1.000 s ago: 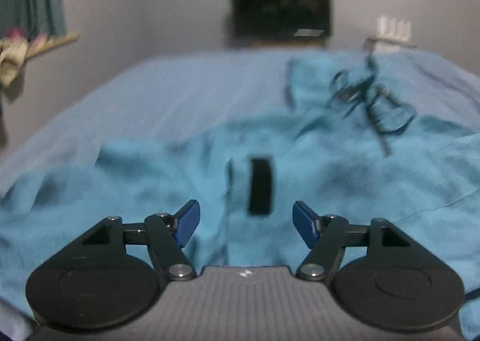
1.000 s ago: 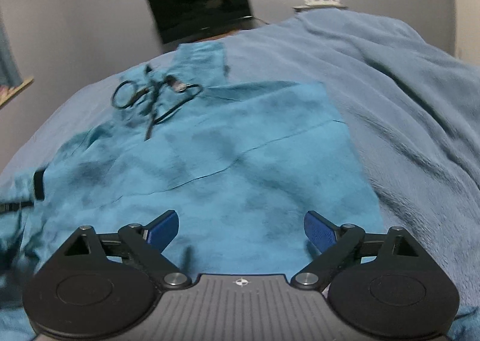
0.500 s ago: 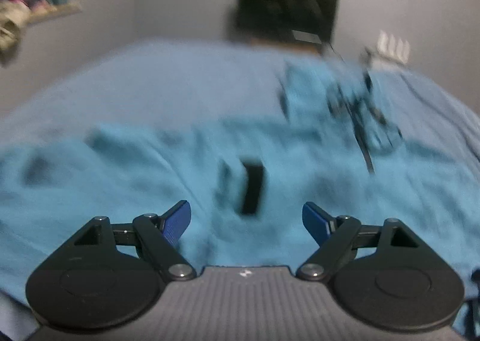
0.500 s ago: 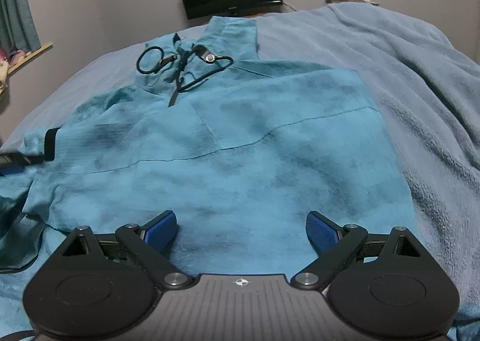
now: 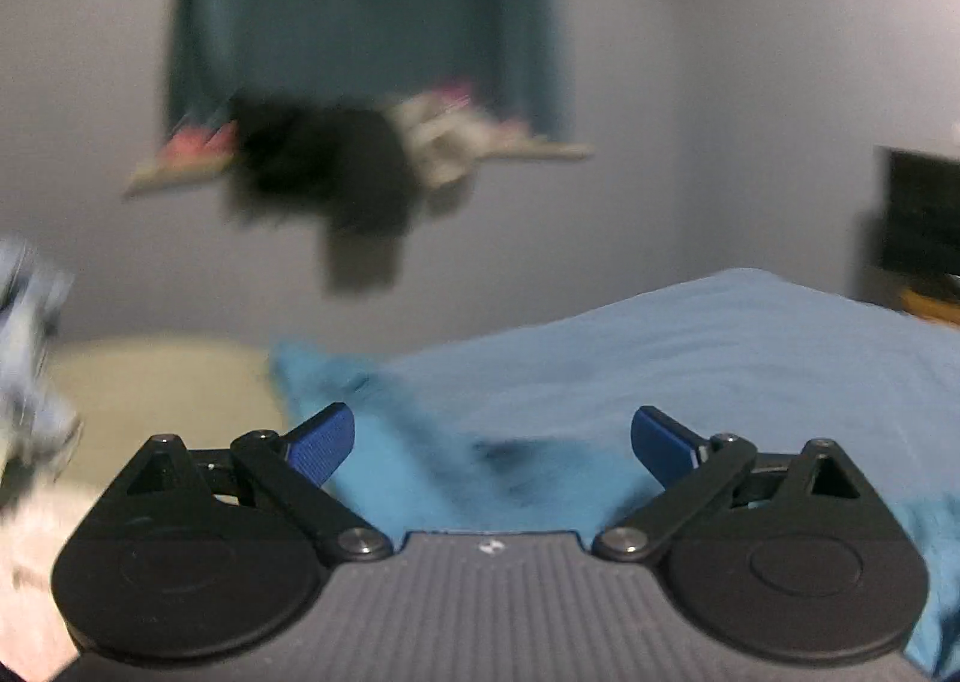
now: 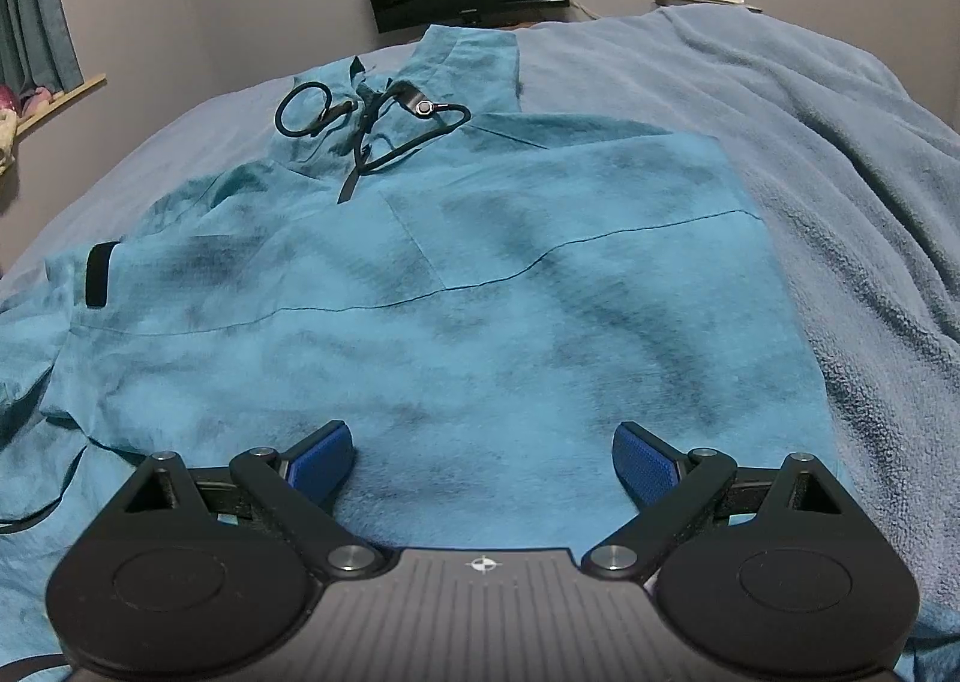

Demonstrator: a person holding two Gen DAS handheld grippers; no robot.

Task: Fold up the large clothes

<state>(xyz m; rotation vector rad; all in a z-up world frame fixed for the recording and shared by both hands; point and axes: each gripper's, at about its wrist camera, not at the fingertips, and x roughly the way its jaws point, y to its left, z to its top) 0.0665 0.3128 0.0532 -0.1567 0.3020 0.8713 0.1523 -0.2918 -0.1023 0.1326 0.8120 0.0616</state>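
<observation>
One teal hooded pullover point(image 6: 480, 292) lies flat on the bed point(image 6: 840, 172), hood at twelve o'clock. Soft, light and limp, it should be pinched at hem or sleeve edge. The right gripper point(image 6: 483, 463) hovers spread and empty; the left gripper point(image 5: 492, 442) has just opened wide, nothing between.

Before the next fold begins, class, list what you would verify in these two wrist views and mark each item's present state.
1. Left gripper empty, jaws just opening: ok.
2. Right gripper open, nothing pinched: ok.
3. Teal garment lies flat on the bed: ok in front; its left edge is rumpled: not ok.
4. Black drawstring clear of the fold: not ok, it lies across the collar.
5. Left view sharp enough to aim: not ok, blurred.
</observation>
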